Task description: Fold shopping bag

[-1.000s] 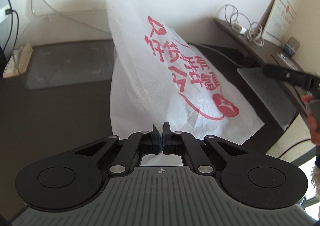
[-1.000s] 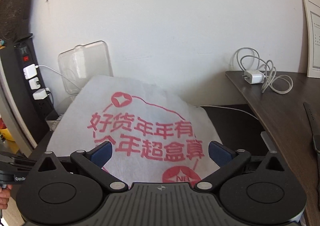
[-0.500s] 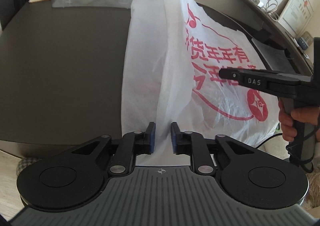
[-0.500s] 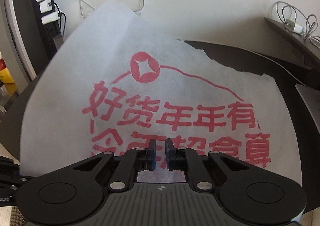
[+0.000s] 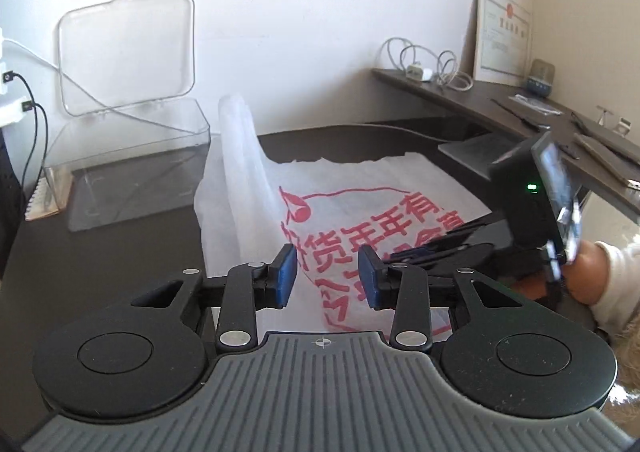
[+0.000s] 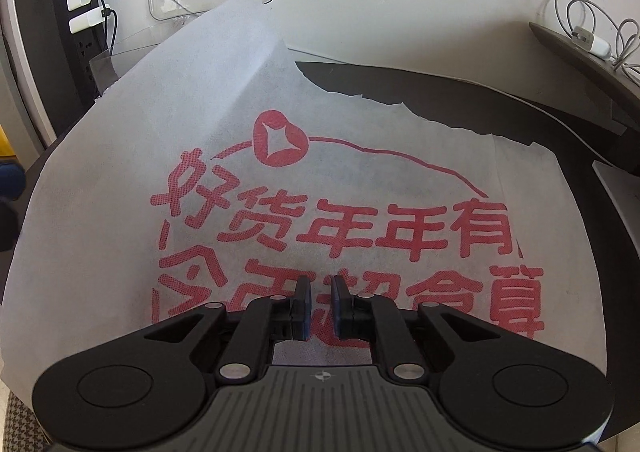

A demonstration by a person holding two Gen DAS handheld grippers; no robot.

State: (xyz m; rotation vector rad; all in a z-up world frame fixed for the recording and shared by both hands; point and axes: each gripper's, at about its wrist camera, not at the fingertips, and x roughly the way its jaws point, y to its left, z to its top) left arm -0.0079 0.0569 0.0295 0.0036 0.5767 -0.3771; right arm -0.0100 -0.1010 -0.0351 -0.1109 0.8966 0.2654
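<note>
White non-woven shopping bag with red printed characters (image 5: 360,188) is lying mostly spread across the dark desk (image 5: 100,252), one edge still standing in a ridge. Left tool (image 5: 327,276), clamped on that edge a second ago, is now released and gaping; right tool (image 6: 321,306) is hovering nearly clenched, gripping nothing. Bag is laid out, not yet folded.

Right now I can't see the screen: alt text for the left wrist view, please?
Open left gripper over a white bag with red print, lying on a dark table. The right gripper reaches in from the right; a clear box stands behind.
</note>
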